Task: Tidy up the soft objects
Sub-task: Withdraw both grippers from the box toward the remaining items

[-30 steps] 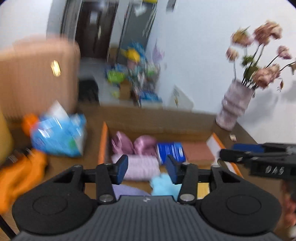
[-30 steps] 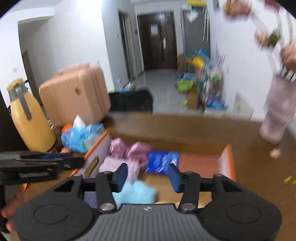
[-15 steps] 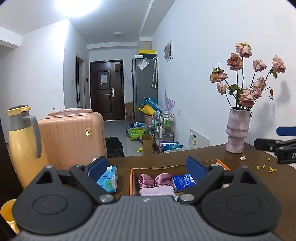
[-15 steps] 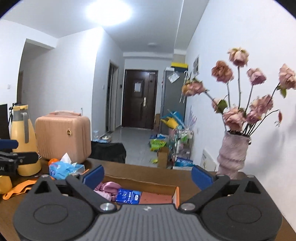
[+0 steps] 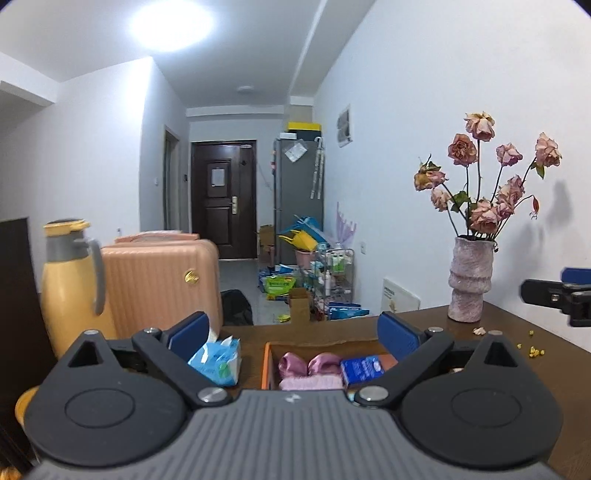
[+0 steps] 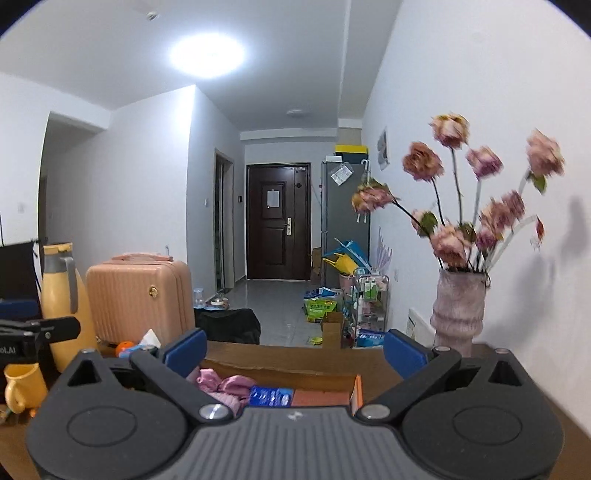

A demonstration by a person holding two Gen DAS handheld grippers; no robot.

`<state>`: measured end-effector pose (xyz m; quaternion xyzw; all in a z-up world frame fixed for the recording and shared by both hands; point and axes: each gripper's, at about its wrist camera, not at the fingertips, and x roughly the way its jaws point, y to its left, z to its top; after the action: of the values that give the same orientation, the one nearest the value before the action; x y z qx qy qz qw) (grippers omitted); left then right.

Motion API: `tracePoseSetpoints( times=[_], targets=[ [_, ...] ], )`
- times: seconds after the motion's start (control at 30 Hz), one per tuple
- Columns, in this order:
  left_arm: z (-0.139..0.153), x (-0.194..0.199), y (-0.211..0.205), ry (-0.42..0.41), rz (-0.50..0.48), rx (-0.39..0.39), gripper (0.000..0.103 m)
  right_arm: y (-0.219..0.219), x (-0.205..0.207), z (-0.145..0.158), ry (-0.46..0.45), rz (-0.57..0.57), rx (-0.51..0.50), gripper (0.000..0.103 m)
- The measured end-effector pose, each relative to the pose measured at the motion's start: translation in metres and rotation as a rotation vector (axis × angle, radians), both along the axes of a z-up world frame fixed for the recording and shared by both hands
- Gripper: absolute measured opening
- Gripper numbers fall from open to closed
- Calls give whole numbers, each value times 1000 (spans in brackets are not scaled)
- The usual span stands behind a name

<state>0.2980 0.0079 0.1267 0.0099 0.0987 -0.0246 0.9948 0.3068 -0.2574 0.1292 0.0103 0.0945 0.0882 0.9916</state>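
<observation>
White walls (image 5: 406, 110) and a bright ceiling light (image 5: 171, 24) frame a hallway ending in a dark door (image 5: 223, 205) – a grey cabinet (image 5: 297, 192) stands beside it. A brown table (image 5: 325, 330) fills the foreground, the floor (image 6: 277, 302) beyond grey-tiled

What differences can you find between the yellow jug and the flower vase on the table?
The jug is smooth yellow with a grey handle; the vase is rough, pinkish and has none. The jug has a lid on; the vase is open and holds dried roses. Both stand upright.
</observation>
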Motion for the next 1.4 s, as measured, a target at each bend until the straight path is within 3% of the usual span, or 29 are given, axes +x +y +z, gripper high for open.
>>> tracePoseSetpoints(
  times=[0.13, 0.37, 0.47, 0.63, 1.03, 1.17, 1.33, 1.4],
  targets=[
    [-30, -41, 5, -21, -15, -25, 103, -9, -44, -37, -14, -17, 34, 103],
    [-89, -109, 4, 22, -13, -7, 103, -10, -126, -98, -19, -7, -97, 103],
    [-111, -133, 10, 71, -13, -25, 103, -14, -156, -116, 23, 16, -77, 103],
    [-128, -144, 9, 139, -6, 31, 103, -15, -185, -140, 75, 23, -59, 103],
    [-126, -112, -38, 161, -80, 60, 103, -38, -161, -148, 124, 0, 12, 100],
    [-133, -90, -58, 217, -127, 42, 103, -56, -138, -153, 184, -14, 50, 90],
    [-141, -56, -100, 217, -187, 68, 102, -84, -99, -157, 260, -59, 90, 81],
    [-145, -39, -119, 239, -226, 51, 98, -93, -83, -159, 281, -69, 92, 73]
  ],
)
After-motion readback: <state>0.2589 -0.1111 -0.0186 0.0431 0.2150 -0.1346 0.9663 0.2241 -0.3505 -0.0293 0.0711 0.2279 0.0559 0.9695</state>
